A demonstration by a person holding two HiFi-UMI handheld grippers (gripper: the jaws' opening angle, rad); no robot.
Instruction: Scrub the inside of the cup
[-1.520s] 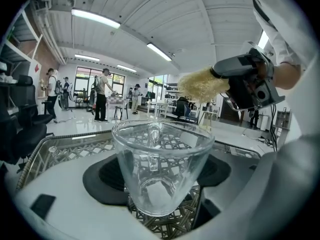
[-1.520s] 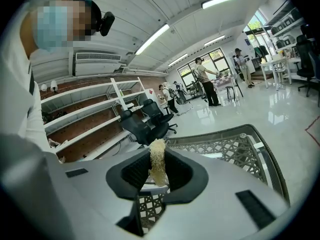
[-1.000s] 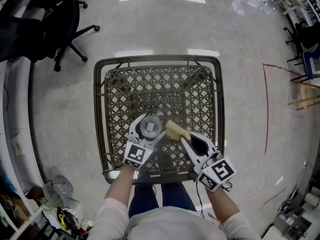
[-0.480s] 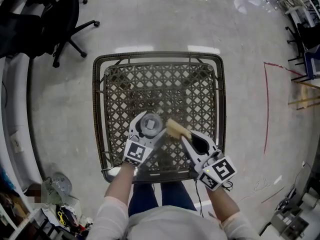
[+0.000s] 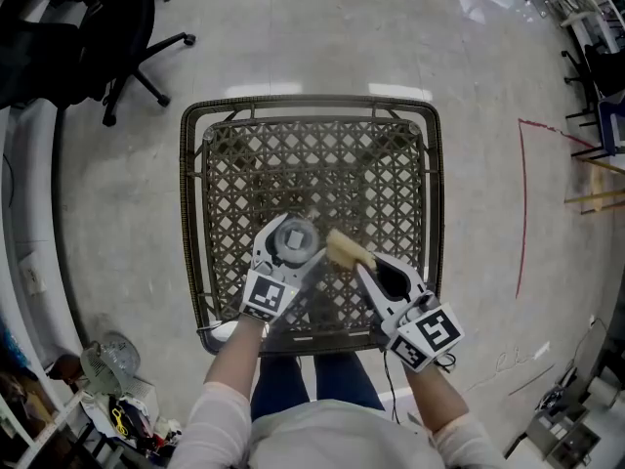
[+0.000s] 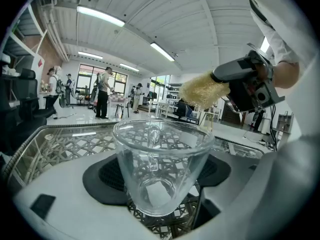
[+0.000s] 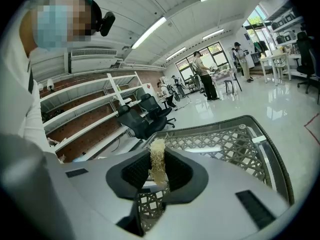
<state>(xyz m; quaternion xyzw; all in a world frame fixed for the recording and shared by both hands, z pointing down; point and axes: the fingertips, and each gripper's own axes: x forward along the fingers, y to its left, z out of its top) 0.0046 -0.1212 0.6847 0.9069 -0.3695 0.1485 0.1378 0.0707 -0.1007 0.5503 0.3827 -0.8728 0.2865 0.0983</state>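
1. Black-and-white square marks show on the left cube (image 5: 269,299) and the right cube (image 5: 427,332). Each cube sits at the back of a hand-held gripper.
2. The cup (image 6: 160,164) is clear glass. It is wider at the top than at the bottom and stands upright. In the left gripper view a thin glass handle is on its far side. The woven pattern under it shows right through the glass.
3. The left hand-held gripper (image 5: 290,246) pinches the cup low down, with one dark pad on each side of it.
4. The cup is over the near part of the worktop (image 5: 322,159). The worktop is a glass sheet on a brown woven frame with a dark rim. I cannot tell if the bottom of the cup touches the glass.
5. The right hand-held gripper (image 5: 359,267) is pressed tight on a scrubber (image 7: 158,164). The scrubber is pale yellow and stringy, and it sticks up between the two jaws.
6. The scrubber is just to the right of the cup, near its rim, and outside the cup. In the left gripper view it is higher than the rim and apart from it.
7. White sleeves (image 5: 225,418) show on the person's arms.
8. The floor (image 5: 117,213) is grey and shiny. A black chair (image 5: 98,27) stands at the top left, and a red line (image 5: 520,213) runs on the floor at the right.
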